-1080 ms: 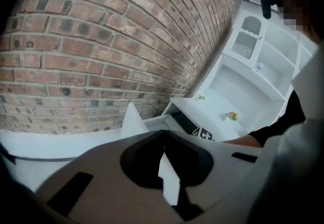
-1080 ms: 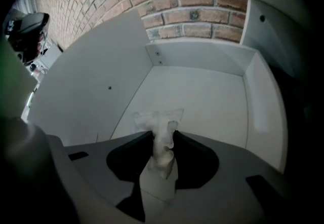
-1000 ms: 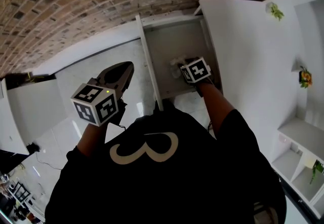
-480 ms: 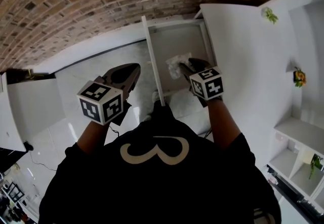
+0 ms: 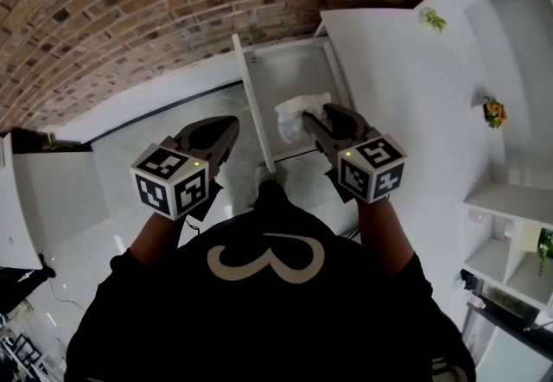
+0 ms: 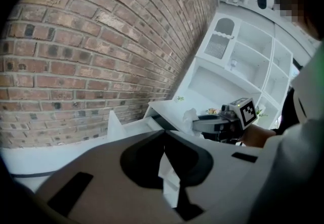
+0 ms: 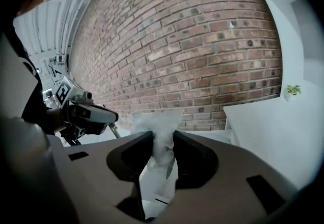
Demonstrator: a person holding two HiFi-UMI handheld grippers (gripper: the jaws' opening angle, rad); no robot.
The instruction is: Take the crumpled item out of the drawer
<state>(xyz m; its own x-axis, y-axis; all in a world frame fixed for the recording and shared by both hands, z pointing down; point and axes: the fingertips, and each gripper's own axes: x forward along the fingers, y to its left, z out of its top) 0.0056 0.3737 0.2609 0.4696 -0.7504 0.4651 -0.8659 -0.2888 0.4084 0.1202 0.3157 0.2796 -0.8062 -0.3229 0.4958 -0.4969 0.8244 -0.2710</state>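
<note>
The crumpled item (image 5: 296, 111) is a wad of white paper or thin plastic. My right gripper (image 5: 313, 118) is shut on it and holds it above the open white drawer (image 5: 294, 69). In the right gripper view the wad (image 7: 161, 137) is pinched between the two pads and sticks out above the right gripper (image 7: 163, 139). My left gripper (image 5: 230, 124) hangs to the left of the drawer over the floor, shut and with nothing in it. In the left gripper view, the left gripper (image 6: 163, 133) has its tips touching; past them show the right gripper (image 6: 215, 123) and the wad (image 6: 191, 116).
The drawer juts from a white cabinet (image 5: 389, 69) that stands against a brick wall (image 5: 173, 9). White shelves with small plants (image 5: 495, 111) stand at the right. A pale glossy floor (image 5: 138, 130) lies left of the drawer. The person's dark shirt fills the lower head view.
My right gripper has risen out of the drawer and come back toward the person with the white wad in it. The left gripper has hardly moved.
</note>
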